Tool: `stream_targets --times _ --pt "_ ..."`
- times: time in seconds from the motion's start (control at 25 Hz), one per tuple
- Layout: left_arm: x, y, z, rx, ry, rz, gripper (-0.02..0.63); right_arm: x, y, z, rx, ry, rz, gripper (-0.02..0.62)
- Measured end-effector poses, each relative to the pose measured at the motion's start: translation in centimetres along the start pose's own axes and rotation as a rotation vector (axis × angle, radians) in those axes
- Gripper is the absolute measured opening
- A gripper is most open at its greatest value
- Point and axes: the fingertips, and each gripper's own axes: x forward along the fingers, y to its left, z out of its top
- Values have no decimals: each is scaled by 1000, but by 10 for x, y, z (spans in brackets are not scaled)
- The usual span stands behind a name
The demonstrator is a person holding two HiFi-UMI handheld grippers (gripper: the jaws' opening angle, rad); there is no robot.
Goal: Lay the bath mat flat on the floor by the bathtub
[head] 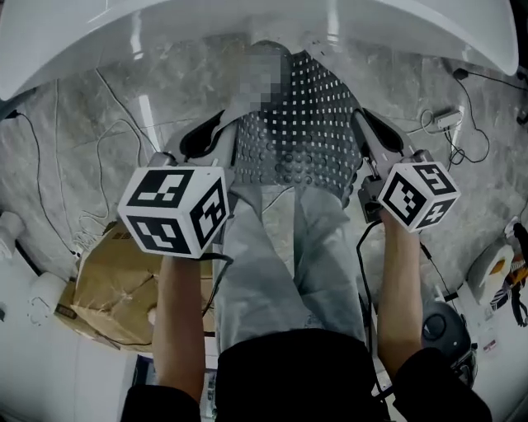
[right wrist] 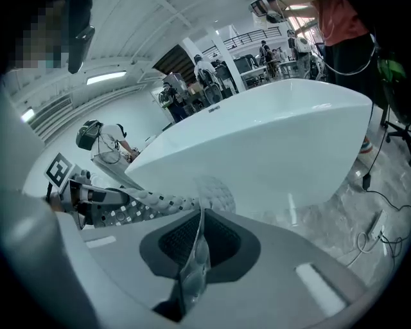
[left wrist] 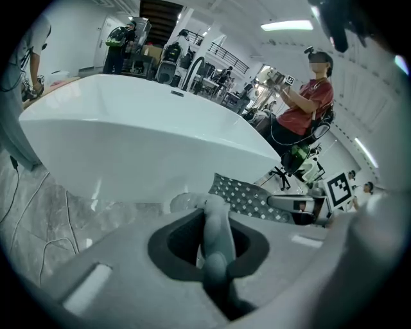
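Overhead, your left tool and right tool each meet a side of the bath mat, but the head view hides the grip itself. Your left gripper view shows it: the jaws are clenched on a thick, rolled edge of the mat, which runs off rightwards as a dotted sheet towards the other tool. Your right gripper view shows its jaws pinched on a thin, clear, bubbled edge. The mat is held up, stretched between the two tools, in front of your legs and just short of the white bathtub. Both forearms reach forward, tools angled downward. A cardboard box sits at your left, and loose cables trail over the grey marbled floor. Beyond the tub, the gripper views show a bright workshop with other people standing.
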Motion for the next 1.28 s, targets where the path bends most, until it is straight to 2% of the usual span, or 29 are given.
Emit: stream_targets --times 0.32,0.64,0.96,1.28 --pt "44 5 -17 21 55 8 20 26 -30 -21 -9 27 10 23" --pt "85 37 -35 33 85 1 20 75 -47 -48 14 34 5 23" --pt "137 37 -40 15 84 0 20 93 -81 -58 -13 76 10 23" --pt "167 66 -57 -8 76 7 20 132 -101 -68 -64 89 1 23"
